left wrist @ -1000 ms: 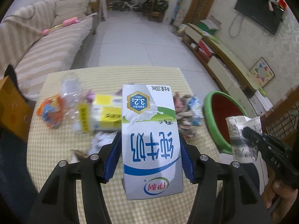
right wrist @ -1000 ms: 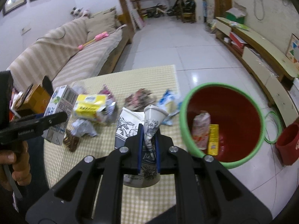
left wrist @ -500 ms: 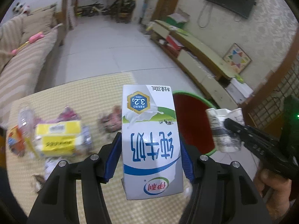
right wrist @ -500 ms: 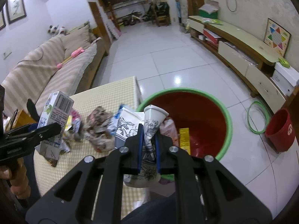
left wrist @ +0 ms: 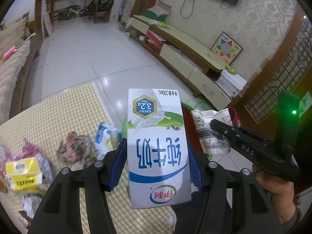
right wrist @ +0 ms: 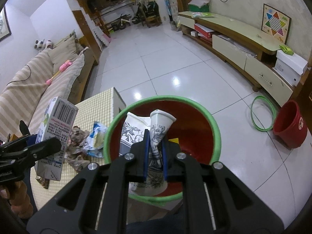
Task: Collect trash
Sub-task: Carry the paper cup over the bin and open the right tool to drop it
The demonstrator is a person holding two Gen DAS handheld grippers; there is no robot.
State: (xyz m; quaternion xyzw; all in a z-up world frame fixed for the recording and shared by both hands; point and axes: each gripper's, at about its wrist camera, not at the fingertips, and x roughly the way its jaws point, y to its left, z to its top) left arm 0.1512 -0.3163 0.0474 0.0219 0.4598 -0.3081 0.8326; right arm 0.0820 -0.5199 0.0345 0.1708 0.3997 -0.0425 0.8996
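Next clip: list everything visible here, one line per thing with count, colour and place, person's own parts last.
milk carton: 1, white and blue, in the left tool
paper cup: 1, white with dark print, crushed, in the right tool over the basin
basin: 1, red with green rim, on the floor beside the table
table: 1, yellow checked cover
wrappers: several, mixed colours, on the table
yellow pack: 1, on the table's left
red bucket: 1, on the floor, right
green hoop: 1, on the floor
sofa: 1, striped beige, left
TV cabinet: 1, cream, along the wall
left tool: black, blue pads
right tool: black, blue pads
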